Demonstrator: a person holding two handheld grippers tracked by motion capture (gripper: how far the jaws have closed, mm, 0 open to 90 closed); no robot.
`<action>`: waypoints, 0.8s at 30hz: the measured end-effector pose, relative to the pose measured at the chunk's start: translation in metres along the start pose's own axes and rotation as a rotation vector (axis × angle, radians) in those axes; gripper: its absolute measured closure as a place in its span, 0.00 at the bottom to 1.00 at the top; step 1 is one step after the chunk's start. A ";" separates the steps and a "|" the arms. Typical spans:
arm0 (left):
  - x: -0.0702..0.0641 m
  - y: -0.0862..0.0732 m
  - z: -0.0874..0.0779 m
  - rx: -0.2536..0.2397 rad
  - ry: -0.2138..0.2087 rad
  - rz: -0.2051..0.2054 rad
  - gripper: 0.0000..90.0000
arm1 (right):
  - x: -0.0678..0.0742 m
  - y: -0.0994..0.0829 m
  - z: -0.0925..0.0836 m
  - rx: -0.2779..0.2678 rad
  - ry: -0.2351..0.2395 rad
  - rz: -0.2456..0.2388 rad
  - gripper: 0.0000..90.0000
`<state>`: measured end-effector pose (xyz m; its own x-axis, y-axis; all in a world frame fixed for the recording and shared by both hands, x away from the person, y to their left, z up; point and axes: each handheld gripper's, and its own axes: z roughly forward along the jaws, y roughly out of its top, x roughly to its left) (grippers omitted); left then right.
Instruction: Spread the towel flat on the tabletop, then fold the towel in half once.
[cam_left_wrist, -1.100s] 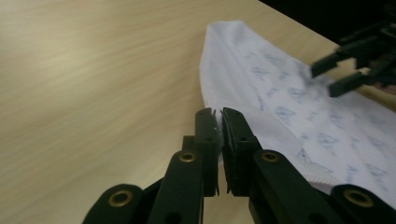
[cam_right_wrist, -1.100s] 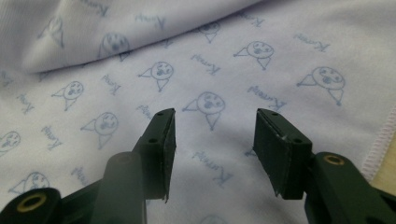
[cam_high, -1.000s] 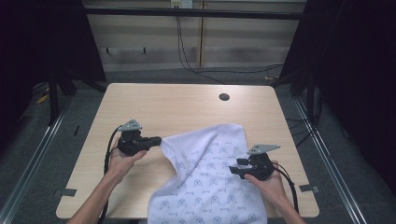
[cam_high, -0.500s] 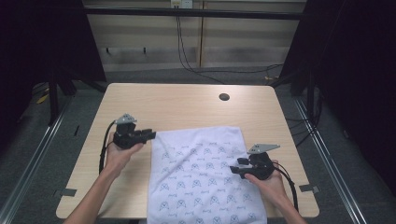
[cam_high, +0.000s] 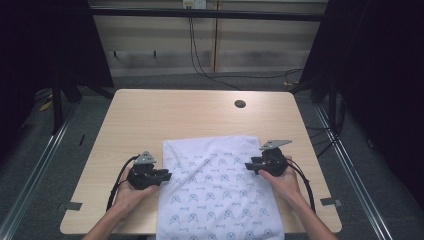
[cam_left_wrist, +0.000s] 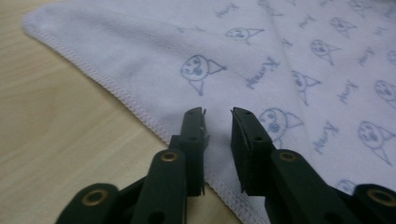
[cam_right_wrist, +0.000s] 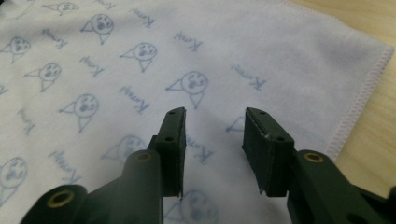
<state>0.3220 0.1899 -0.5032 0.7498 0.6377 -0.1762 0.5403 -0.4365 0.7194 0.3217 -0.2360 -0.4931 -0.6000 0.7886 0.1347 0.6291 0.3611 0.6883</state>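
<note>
Lying flat: a white cloth (cam_high: 217, 187) printed with small blue cartoon faces and script is spreading over the near middle of the wooden table (cam_high: 165, 117), its near end hanging over the table's front edge.
Cloth edges: a stitched hem is running along the cloth's left border in the left gripper view and along its right border in the right gripper view; the far edge is sitting roughly straight across the table.
Left gripper (cam_high: 165, 176): it is sitting at the cloth's left edge, held in the person's left hand (cam_high: 129, 194), pointing inward toward the cloth.
Left jaws: they are standing a little apart over the hem in the left gripper view, with cloth showing through the gap between them and nothing pinched.
Right gripper (cam_high: 250, 166): it is sitting at the cloth's right edge, held in the person's right hand (cam_high: 281, 180), pointing inward across the fabric.
Right jaws: they are standing wider apart in the right gripper view, hovering above the printed cloth and holding nothing.
Cables: a black cable (cam_high: 116, 187) is looping from the left gripper back toward the person.
Table hole (cam_high: 240, 104): a dark round opening is sitting near the far right of the tabletop, well apart from the cloth.
</note>
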 end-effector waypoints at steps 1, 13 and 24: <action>0.002 0.002 0.001 0.006 0.009 0.011 0.93 | -0.002 -0.001 0.002 0.001 -0.008 -0.009 0.61; 0.010 0.013 0.011 0.014 0.010 0.025 1.00 | 0.007 -0.023 -0.013 0.025 -0.054 -0.039 0.62; -0.011 -0.007 -0.011 0.055 -0.047 0.049 1.00 | 0.021 -0.038 -0.030 0.064 0.014 -0.048 0.62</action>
<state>0.3060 0.1927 -0.4993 0.7922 0.5848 -0.1745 0.5219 -0.5010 0.6904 0.2707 -0.2484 -0.4946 -0.6368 0.7627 0.1129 0.6295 0.4297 0.6474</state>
